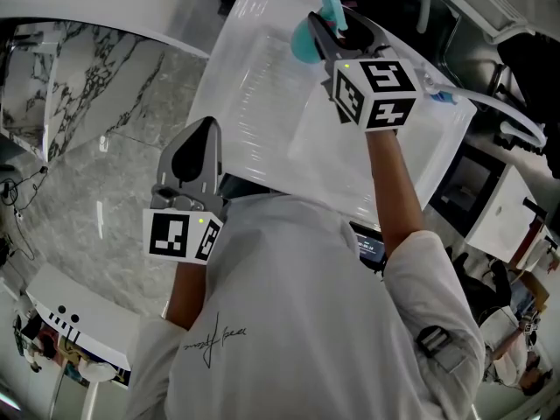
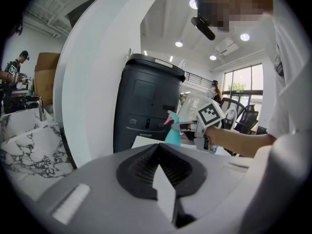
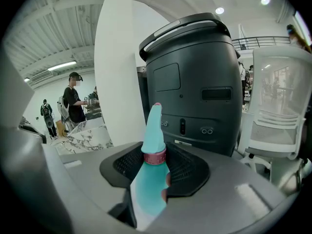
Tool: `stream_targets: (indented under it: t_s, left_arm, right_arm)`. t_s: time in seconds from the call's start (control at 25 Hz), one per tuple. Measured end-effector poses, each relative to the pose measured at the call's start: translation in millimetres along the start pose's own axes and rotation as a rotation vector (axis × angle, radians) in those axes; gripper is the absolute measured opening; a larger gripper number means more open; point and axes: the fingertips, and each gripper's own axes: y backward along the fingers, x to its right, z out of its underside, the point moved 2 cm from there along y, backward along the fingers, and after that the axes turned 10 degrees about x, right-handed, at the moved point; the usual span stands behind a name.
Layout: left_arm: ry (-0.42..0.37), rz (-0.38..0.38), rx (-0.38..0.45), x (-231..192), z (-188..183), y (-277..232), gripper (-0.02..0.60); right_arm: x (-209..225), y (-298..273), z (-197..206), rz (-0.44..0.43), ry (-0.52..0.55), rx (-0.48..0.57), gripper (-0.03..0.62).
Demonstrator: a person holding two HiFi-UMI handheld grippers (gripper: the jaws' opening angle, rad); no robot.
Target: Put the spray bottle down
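A teal spray bottle (image 1: 307,38) with a pink collar stands upright between the jaws of my right gripper (image 1: 332,23), which is shut on its neck, above the far part of the white table (image 1: 262,103). In the right gripper view the spray bottle (image 3: 150,182) fills the gap between the jaws and its nozzle points up. My left gripper (image 1: 208,131) hangs lower left by my body, apart from the table, its jaws drawn together with nothing in them. From the left gripper view the spray bottle (image 2: 172,130) shows far ahead, held over the table.
A tall dark grey machine (image 3: 195,82) stands just beyond the table. A white chair (image 3: 282,106) is at its right. Marble-patterned surfaces (image 1: 87,147) lie to the left. People (image 3: 75,101) stand far off in the background.
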Motion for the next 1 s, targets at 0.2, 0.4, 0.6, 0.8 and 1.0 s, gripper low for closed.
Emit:
stream_targets:
  t_s: [0.2, 0.4, 0.6, 0.8, 1.0]
  left_arm:
    - [0.007, 0.001, -0.007, 3.4, 1.1, -1.2, 0.038]
    - [0.017, 0.002, -0.013, 3.9, 2.9, -1.5, 0.038]
    - [0.019, 0.006, -0.021, 3.7, 4.9, -1.6, 0.038]
    - [0.022, 0.007, -0.029, 1.7, 5.6, -3.4, 0.038]
    - [0.024, 0.011, -0.037, -0.6, 7.6, -5.3, 0.038]
  right_arm:
    - [5.5, -3.7, 1.4, 0.004, -0.001, 0.000, 0.137]
    - [7.5, -9.3, 4.6, 0.002, 0.003, -0.003, 0.137]
    - [8.9, -15.8, 8.8, 0.009, 0.001, -0.003, 0.137]
    - [11.0, -24.9, 13.9, 0.008, 0.001, -0.003, 0.137]
    - [12.9, -33.9, 15.7, 0.019, 0.011, 0.014, 0.137]
